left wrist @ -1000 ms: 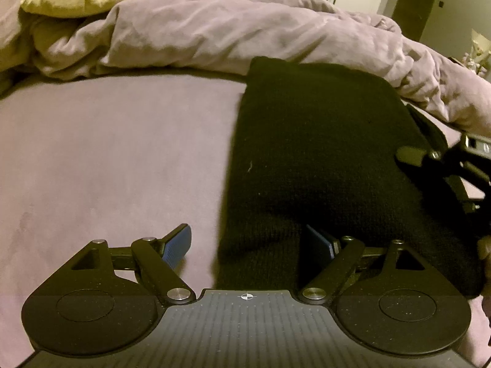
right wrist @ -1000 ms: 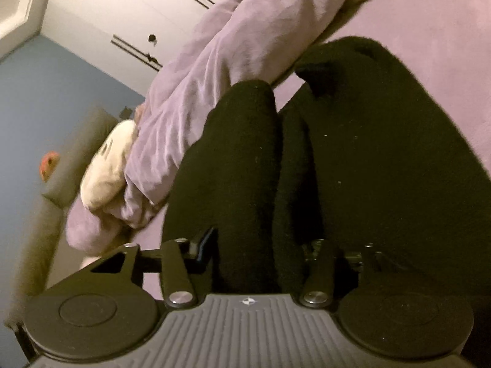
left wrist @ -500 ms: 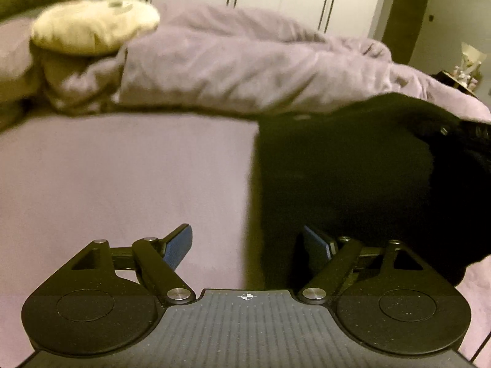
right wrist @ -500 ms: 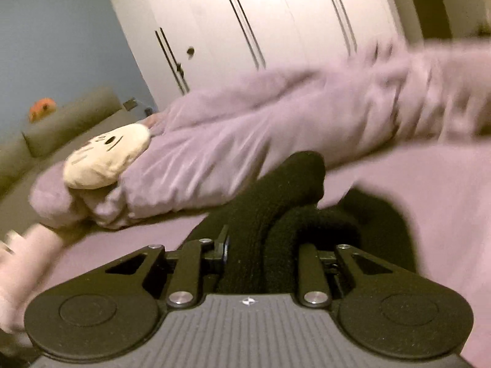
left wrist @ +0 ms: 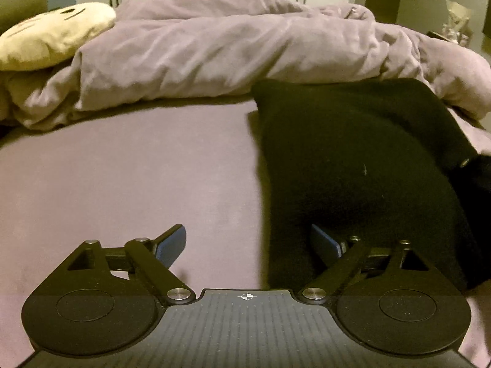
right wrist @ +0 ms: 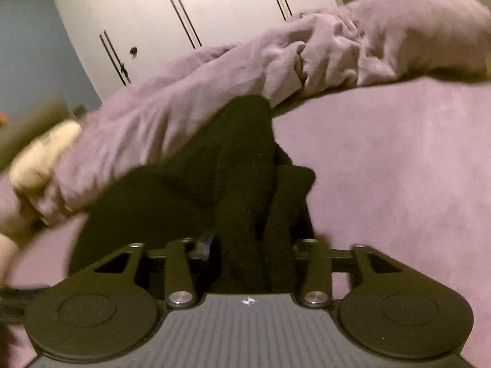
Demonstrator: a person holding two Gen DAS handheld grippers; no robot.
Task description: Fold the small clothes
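Observation:
A black knit garment (left wrist: 353, 159) lies on the purple sheet (left wrist: 122, 168), its far end against the duvet. My left gripper (left wrist: 248, 239) hovers low over its near left corner. The jaws stand wide and are still opening, and the garment's edge lies just inside the right finger (left wrist: 325, 242), unpressed. In the right wrist view, bunched folds of the same garment (right wrist: 239, 159) stand between the fingers of my right gripper (right wrist: 253, 242). Those jaws are opening; the left pad (right wrist: 204, 243) shows just clear of the cloth, and the right pad is hidden by fabric.
A rumpled purple duvet (left wrist: 230, 55) is heaped along the far side of the bed. A cream plush cushion (left wrist: 52, 33) with a drawn face rests at its left end. White wardrobe doors (right wrist: 184, 15) stand behind. Bare sheet (right wrist: 399, 168) spreads to the garment's right.
The right jaws narrowed on the bunched black fabric half a second ago and have spread again. The right view has swung and rolled. The garment's right side was lifted and has come down again.

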